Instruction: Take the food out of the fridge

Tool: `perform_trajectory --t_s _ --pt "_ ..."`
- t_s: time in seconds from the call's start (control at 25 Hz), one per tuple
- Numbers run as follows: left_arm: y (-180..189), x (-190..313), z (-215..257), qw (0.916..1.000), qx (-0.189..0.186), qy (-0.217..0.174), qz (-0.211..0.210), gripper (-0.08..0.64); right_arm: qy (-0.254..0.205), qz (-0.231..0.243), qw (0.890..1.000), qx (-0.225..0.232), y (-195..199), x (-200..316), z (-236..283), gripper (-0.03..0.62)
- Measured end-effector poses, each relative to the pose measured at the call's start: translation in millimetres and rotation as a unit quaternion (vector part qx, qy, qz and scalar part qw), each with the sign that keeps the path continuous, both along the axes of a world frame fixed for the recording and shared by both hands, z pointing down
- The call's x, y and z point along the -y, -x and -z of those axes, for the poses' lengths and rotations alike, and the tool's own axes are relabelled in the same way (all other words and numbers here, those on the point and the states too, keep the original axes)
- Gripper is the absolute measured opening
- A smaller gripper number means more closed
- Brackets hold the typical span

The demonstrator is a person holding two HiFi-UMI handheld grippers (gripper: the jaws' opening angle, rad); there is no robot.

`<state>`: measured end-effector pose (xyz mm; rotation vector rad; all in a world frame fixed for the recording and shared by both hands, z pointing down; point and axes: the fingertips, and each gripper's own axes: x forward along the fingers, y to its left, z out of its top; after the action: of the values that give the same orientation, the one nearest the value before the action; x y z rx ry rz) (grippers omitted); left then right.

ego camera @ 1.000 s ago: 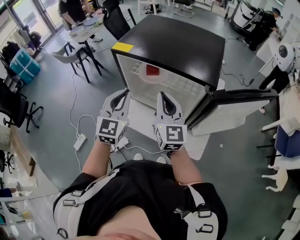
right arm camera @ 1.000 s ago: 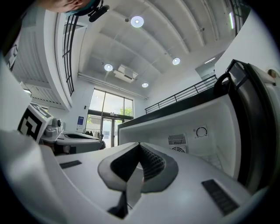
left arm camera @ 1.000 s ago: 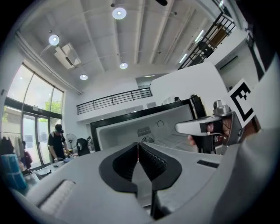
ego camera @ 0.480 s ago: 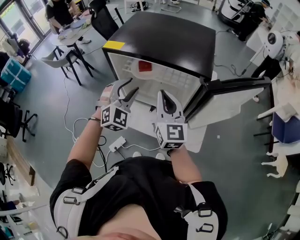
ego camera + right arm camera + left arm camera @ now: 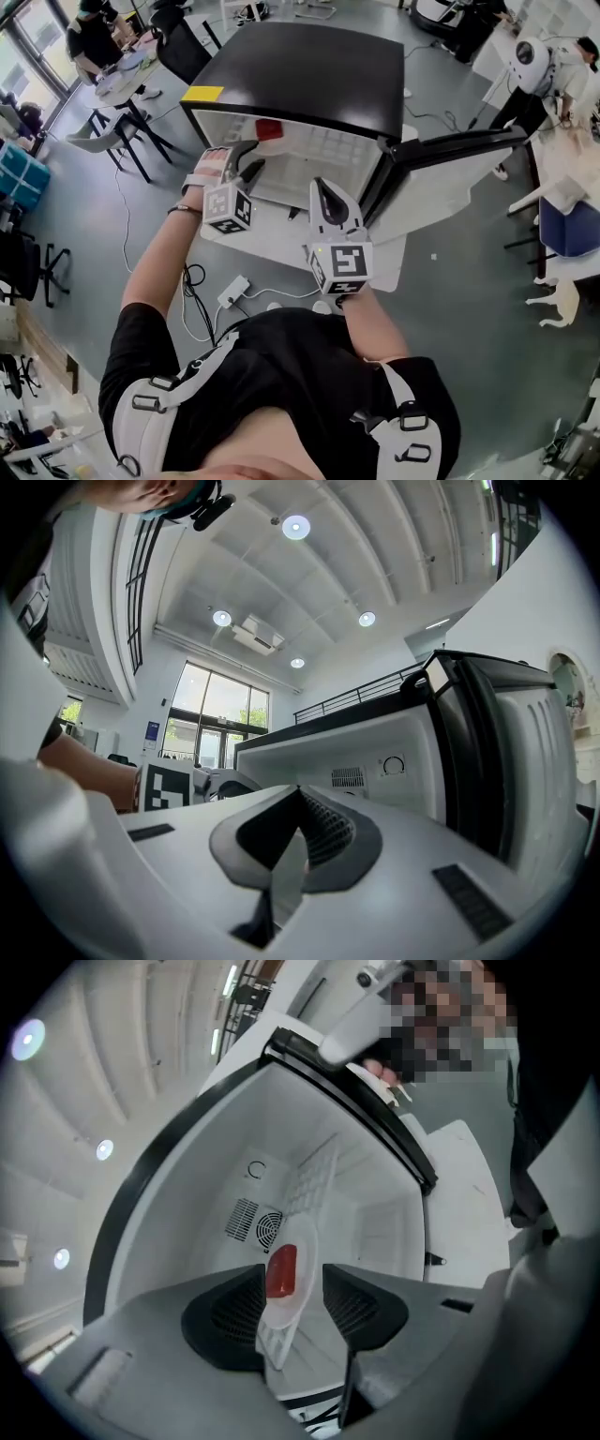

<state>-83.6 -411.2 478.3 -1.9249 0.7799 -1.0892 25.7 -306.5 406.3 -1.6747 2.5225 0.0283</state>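
Note:
The small fridge (image 5: 309,70) has a black top, and its door (image 5: 450,155) is swung open to the right. Inside, red food (image 5: 269,129) lies on a white plate (image 5: 292,1312) on the wire shelf. My left gripper (image 5: 246,161) is rolled onto its side at the fridge's mouth. Its jaws have just been opening and stand open. In the left gripper view the red food (image 5: 281,1271) shows in the gap between the pads, farther in and untouched. My right gripper (image 5: 323,192) hangs shut and empty before the fridge, its pads (image 5: 323,829) together.
A power strip (image 5: 232,291) and cables lie on the grey floor at my feet. A table with chairs (image 5: 122,84) stands at the far left, with a person beside it. White furniture and a blue box (image 5: 572,225) sit to the right of the open door.
My left gripper has gone forward to the fridge opening, rolled onto its side and opened from shut. The right gripper has crept slightly forward and stays shut.

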Motion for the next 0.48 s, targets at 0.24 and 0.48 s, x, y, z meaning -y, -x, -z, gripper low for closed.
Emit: perform_trajectory --t_s 0.24,0.48 --pt "-4 16 -29 0.997 0.078 0.003 -0.004 0.179 0.005 -0.013 1.0 -0.003 -12 -4 -3 0.008" --pt "-4 32 -45 0.9933 0.114 0.005 0.016 0.178 0.009 -0.032 0.999 -0.002 -25 -4 -8 0.008"
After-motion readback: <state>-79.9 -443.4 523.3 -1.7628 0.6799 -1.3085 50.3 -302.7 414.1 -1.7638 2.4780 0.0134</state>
